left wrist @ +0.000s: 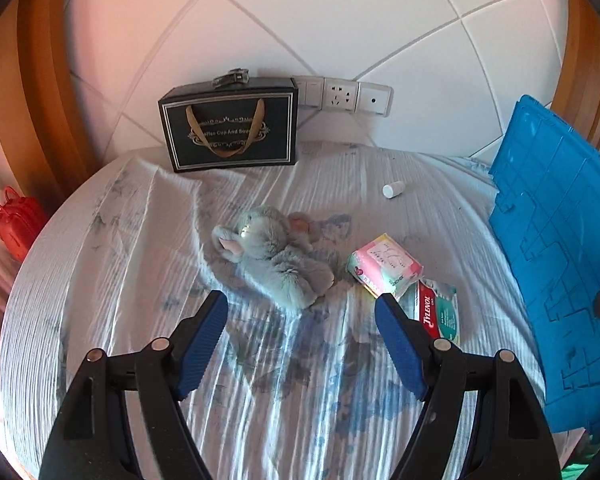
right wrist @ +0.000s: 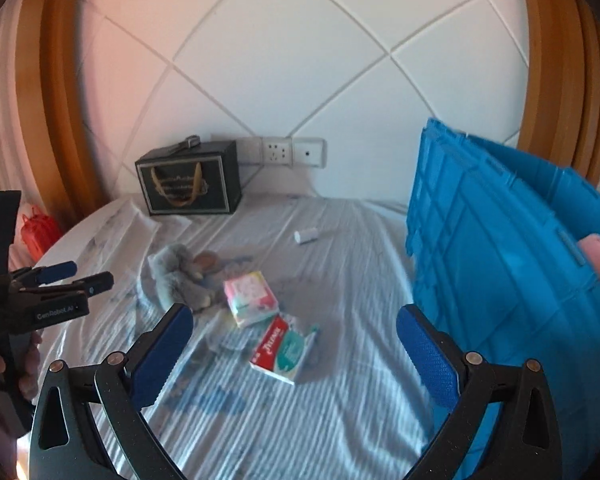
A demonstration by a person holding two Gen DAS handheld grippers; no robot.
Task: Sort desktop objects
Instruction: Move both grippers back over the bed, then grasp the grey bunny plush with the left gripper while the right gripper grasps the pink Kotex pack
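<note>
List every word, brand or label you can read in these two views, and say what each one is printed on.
"TYLENOL": red band of the medicine box.
"Coffee Cup And Sau...": black gift bag by the wall; a gold handle hides the first letter and the end.
"GenRobot.AI": side of the left gripper, seen from the right wrist view.
Pink tissue pack: print too small to read.
Tylenol box's teal panel: small print, blurred.

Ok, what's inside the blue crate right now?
The right wrist view shows something soft, pink and pale, poking above the blue crate's rim, apparently inside it. The crate's wall hides everything lower; the left wrist view shows only its outside.
</note>
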